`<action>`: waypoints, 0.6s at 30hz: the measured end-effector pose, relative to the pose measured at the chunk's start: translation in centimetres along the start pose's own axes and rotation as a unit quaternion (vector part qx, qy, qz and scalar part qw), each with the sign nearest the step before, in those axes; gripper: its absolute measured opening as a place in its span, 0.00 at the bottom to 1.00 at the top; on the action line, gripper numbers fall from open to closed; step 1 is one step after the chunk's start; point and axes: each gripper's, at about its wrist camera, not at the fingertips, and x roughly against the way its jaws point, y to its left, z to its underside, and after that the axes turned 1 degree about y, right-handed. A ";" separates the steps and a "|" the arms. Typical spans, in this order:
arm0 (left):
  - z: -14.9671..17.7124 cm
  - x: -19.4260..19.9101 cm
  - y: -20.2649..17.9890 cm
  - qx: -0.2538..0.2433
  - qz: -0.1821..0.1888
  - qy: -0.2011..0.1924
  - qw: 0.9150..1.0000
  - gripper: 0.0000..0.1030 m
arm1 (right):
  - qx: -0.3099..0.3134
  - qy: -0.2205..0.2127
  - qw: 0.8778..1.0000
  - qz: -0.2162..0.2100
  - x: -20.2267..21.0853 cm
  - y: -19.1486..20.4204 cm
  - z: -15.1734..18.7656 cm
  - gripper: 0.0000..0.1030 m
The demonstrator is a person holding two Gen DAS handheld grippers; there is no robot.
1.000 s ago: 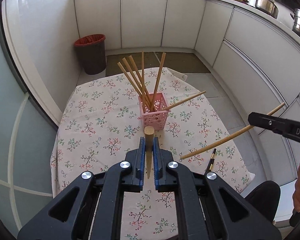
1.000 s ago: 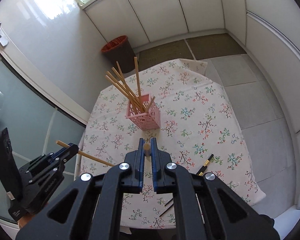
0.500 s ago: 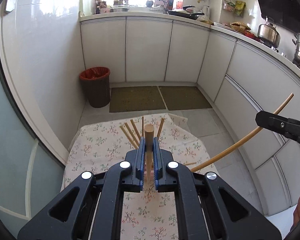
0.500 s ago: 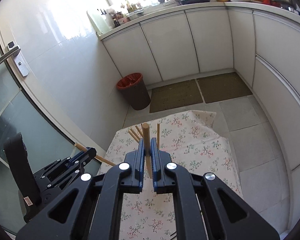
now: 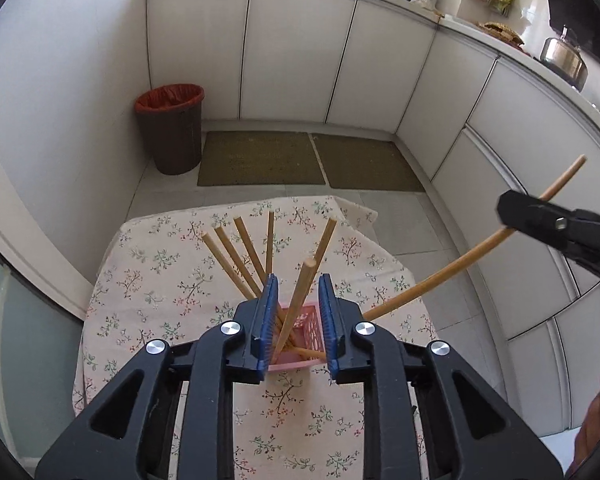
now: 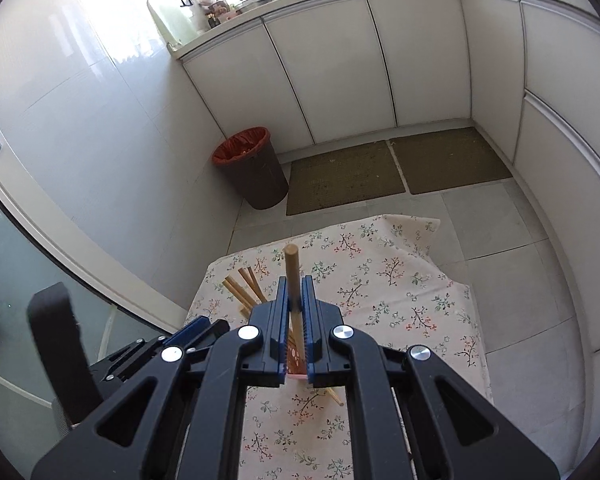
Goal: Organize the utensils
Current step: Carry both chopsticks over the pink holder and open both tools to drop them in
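left fingers (image 5: pixel 298 320) spread over pink basket (image 5: pixel 300 340) | right fingers (image 6: pixel 296 320) pinching chopstick (image 6: pixel 293 280), full length only in left view

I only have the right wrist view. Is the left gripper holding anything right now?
Observer: No. The left gripper is open. A leaning chopstick stands loose between its fingers, in the pink basket.
Operator: Where does my chopstick point?
Observer: From the right gripper, the held chopstick slants down toward the basket. Its lower end is hidden behind the left gripper.
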 end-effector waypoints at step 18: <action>-0.2 1.4 4.5 0.032 -0.037 -0.030 0.998 0.47 | 0.019 0.019 1.000 0.016 -6.1 1.2 2.5 0.22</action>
